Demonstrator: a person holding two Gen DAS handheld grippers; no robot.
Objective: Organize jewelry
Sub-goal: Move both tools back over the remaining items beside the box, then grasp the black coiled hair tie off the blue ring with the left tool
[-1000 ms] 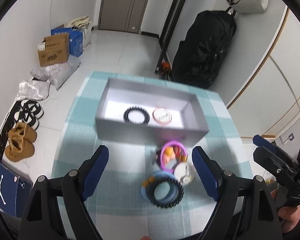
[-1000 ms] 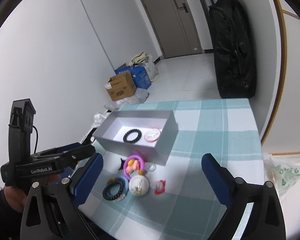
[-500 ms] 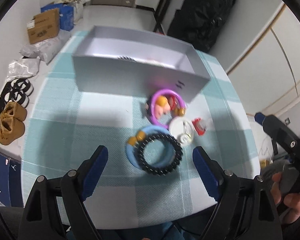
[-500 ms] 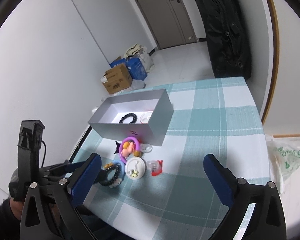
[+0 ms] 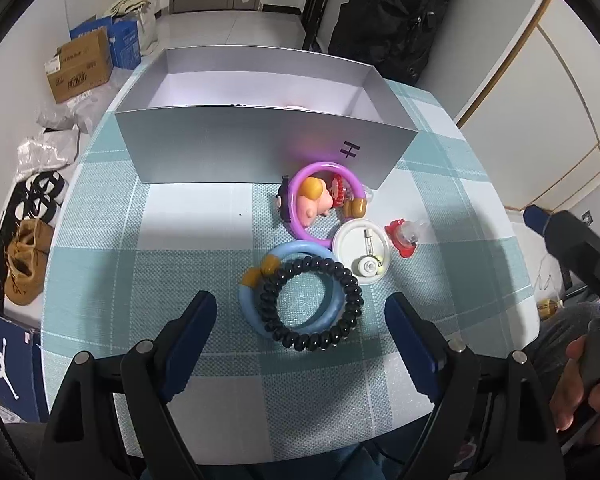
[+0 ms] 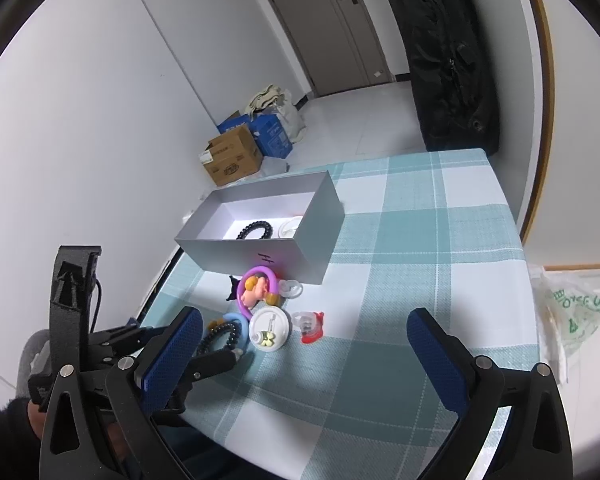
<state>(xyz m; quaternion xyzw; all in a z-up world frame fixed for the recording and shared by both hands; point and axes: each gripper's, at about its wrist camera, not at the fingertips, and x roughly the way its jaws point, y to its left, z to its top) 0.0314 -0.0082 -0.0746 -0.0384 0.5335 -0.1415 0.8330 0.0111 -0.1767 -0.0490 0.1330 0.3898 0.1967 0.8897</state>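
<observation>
Left gripper is held spread wide over black bead bracelet; right gripper also released, nothing grasped.

Jewelry laid out on checked cloth, part loose, part already boxed.
Black bead bracelet lies flat on a blue ring, between and just ahead of the left tongs' spread fingers. Beyond it: white round case, red clip, purple ring with charms touching the grey box. Inside the box, farthest from the tongs: second black bracelet and a white round piece.
</observation>
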